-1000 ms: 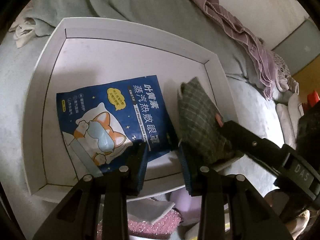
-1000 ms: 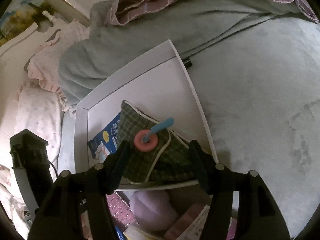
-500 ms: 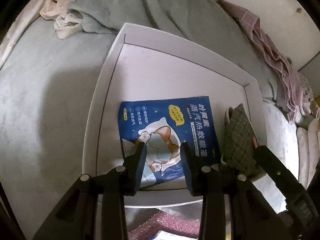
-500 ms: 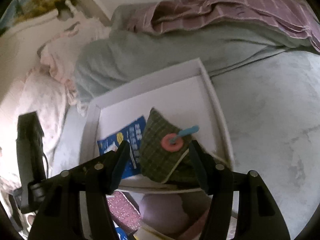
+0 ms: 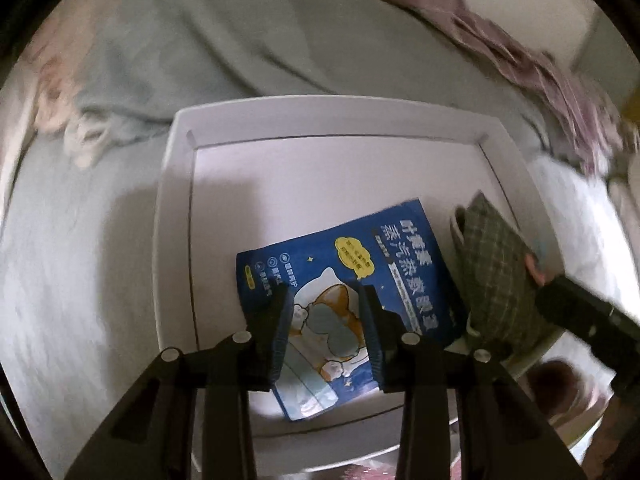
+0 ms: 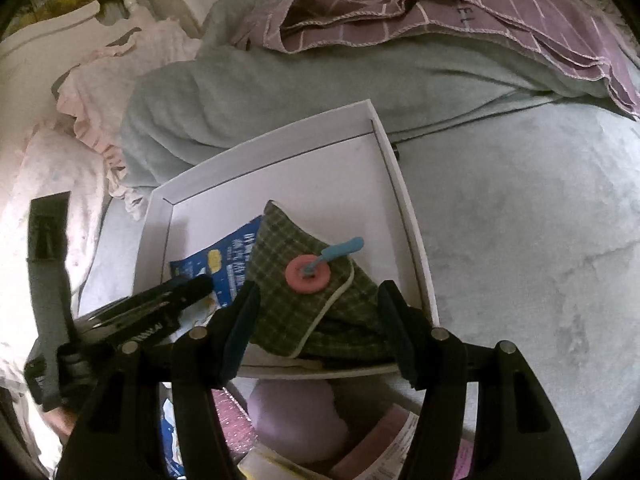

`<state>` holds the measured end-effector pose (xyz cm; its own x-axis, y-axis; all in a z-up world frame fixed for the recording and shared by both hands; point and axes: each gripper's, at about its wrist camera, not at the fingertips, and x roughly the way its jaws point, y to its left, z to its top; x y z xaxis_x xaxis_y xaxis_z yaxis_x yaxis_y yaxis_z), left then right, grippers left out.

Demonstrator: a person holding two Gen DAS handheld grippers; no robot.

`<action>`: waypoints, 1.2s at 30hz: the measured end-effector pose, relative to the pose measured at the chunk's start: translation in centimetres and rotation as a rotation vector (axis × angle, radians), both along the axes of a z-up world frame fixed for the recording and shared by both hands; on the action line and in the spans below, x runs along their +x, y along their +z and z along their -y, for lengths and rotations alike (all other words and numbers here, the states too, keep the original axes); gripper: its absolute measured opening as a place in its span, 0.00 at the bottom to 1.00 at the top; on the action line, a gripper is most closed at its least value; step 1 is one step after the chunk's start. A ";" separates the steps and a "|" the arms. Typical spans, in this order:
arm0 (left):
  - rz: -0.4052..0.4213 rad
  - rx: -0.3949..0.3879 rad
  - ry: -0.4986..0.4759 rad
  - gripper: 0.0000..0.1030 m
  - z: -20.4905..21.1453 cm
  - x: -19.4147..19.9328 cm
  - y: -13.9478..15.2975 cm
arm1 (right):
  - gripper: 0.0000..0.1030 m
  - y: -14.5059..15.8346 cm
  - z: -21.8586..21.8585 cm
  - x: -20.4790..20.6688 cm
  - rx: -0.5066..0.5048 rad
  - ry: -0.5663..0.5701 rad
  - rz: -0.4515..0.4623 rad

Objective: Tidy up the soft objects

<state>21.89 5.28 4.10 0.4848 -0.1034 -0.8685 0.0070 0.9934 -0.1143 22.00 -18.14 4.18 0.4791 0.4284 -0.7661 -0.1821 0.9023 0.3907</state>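
Note:
A white tray (image 5: 176, 208) lies on a grey-green bedspread. In it lie a blue eye-mask packet (image 5: 348, 268) with a cartoon cat and a green plaid pouch (image 5: 496, 276). My left gripper (image 5: 324, 304) is open, its fingers hovering over the packet. In the right wrist view the tray (image 6: 404, 200) holds the pouch (image 6: 304, 308) with a pink ring and blue tag (image 6: 308, 272), and the packet (image 6: 224, 260) partly under it. My right gripper (image 6: 316, 300) is open, its fingers on either side of the pouch's near end. The left gripper (image 6: 200, 284) reaches in from the left.
A grey-green blanket (image 6: 280, 76) and a purple striped cloth (image 6: 440, 12) are bunched behind the tray. Pink frilled pillows (image 6: 100, 72) lie at left. Below the tray's near edge sit a lilac soft object (image 6: 296, 416), a pink glittery item (image 6: 232, 416) and packets.
The left gripper has swung right and forward, so its open fingers now sit over the packet. The right gripper stays open over the pouch, with the left gripper now in its view.

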 end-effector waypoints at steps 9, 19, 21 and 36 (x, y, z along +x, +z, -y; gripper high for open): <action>-0.013 0.059 -0.269 0.26 4.4 0.8 0.2 | 0.61 0.0 -0.3 -0.1 -0.003 0.028 -0.009; 0.084 0.034 0.013 0.32 4.0 -2.5 3.9 | 0.61 1.1 -0.2 -1.0 0.011 0.064 0.005; 0.068 0.019 0.081 0.39 3.9 -3.8 4.4 | 0.61 1.8 -0.2 -1.6 0.010 0.075 0.014; -0.018 -0.150 0.184 0.43 1.3 -10.3 8.0 | 0.81 6.3 2.6 -5.8 0.068 -0.227 0.063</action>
